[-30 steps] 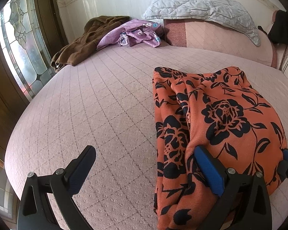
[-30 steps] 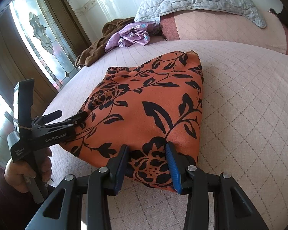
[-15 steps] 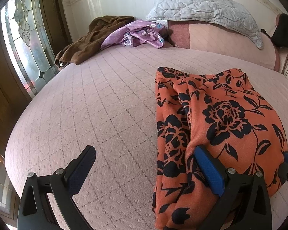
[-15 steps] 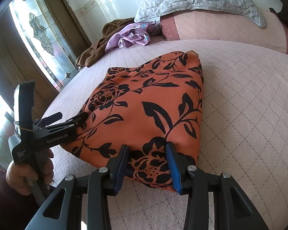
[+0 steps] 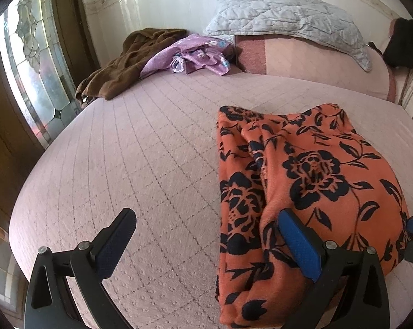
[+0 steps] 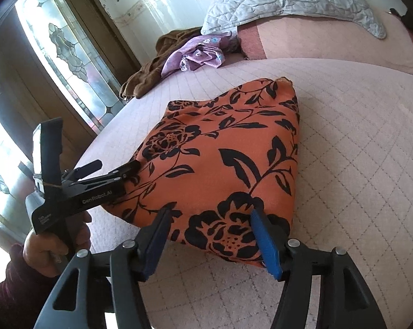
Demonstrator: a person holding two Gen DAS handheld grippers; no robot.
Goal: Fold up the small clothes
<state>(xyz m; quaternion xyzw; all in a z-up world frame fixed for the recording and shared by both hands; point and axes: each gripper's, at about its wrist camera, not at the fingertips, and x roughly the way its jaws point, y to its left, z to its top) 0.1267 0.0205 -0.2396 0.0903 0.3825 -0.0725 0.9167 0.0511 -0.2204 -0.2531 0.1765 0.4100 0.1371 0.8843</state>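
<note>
At the near edge of the bed (image 6: 357,142), the right gripper (image 6: 210,240) has its jaws opening, and the near hem of the folded orange garment with black flowers (image 6: 222,161) lies between the two blue pads; the pads stand just beside the cloth and I cannot see them pressing it. The left gripper (image 5: 206,242) is wide open and holds nothing: its left finger hangs over the bare bedspread, and its right finger rests on the near corner of the same garment. In the right wrist view a hand (image 6: 51,246) in a dark red sleeve holds this left gripper by its handle, and the fingertips touch the left edge of the garment. The garment lies flat on the pink quilted bedspread, folded to a compact shape, with loose layers showing on its left side in the left wrist view. Further away, near the far left corner of the bed, a brown garment (image 5: 124,65) lies in a heap, and a purple flowered cloth (image 5: 195,54) is touching it. Behind them a grey quilted pillow (image 5: 286,19) rests on a pink bolster (image 5: 316,68) against the wall. At the left there is a stained-glass window (image 6: 69,54).
</note>
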